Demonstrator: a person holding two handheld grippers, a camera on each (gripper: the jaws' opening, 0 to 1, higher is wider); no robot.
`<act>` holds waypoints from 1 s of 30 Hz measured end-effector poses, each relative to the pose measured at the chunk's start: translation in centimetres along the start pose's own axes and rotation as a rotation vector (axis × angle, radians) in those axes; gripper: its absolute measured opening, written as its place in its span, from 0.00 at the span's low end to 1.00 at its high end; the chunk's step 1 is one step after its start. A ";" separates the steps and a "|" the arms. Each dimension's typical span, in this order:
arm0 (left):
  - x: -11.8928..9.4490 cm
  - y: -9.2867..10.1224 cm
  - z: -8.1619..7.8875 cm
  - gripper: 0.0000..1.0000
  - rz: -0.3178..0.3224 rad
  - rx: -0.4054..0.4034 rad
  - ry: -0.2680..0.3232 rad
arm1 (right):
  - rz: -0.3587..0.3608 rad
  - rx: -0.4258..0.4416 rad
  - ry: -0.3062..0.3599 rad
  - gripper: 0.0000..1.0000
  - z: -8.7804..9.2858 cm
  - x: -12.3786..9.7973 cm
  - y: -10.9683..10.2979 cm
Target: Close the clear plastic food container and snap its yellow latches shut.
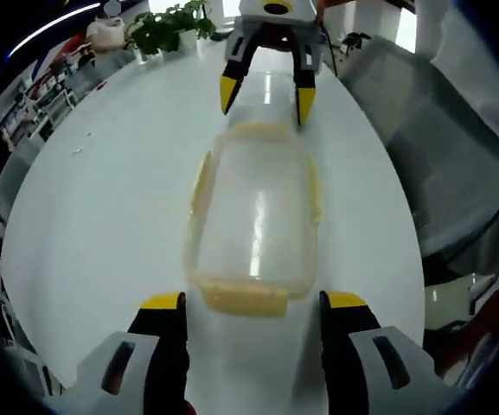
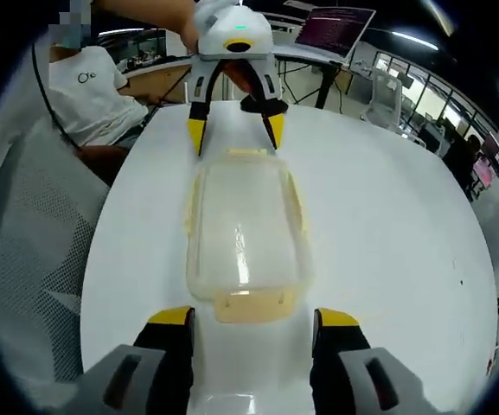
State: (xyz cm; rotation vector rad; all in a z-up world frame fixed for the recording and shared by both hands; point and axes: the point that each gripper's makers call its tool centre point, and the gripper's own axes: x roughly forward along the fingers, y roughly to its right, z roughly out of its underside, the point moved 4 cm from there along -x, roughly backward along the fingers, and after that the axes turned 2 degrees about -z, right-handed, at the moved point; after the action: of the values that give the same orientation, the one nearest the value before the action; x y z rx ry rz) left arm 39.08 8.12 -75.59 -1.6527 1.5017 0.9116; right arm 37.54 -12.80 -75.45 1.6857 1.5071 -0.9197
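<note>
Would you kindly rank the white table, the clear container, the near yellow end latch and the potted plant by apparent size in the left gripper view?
1. white table
2. clear container
3. and 4. potted plant and near yellow end latch look about alike; the plant is far from the camera, so I would not rank them.

Person [image 2: 93, 95] cut off at the top edge; laptop [image 2: 334, 28] screen blurred — unreadable.

Container [image 1: 253, 226]: lying at frame centre on the table [image 1: 102, 216], lid on.
Left gripper [image 1: 253, 304]: sitting at bottom centre, jaws flanking the near latch [image 1: 242, 300].
Right gripper [image 1: 266, 91]: facing it from top centre, beyond the far end.
</note>
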 end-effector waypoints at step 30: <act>0.8 -0.2 0.5 0.44 0.047 0.063 -0.021 | -0.053 -0.023 -0.065 0.47 0.1 1.6 0.3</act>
State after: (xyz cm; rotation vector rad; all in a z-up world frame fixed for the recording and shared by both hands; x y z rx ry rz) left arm 39.32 8.15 -76.55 -1.5645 1.5453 0.8945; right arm 37.93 -12.13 -76.90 1.5916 1.5191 -0.9723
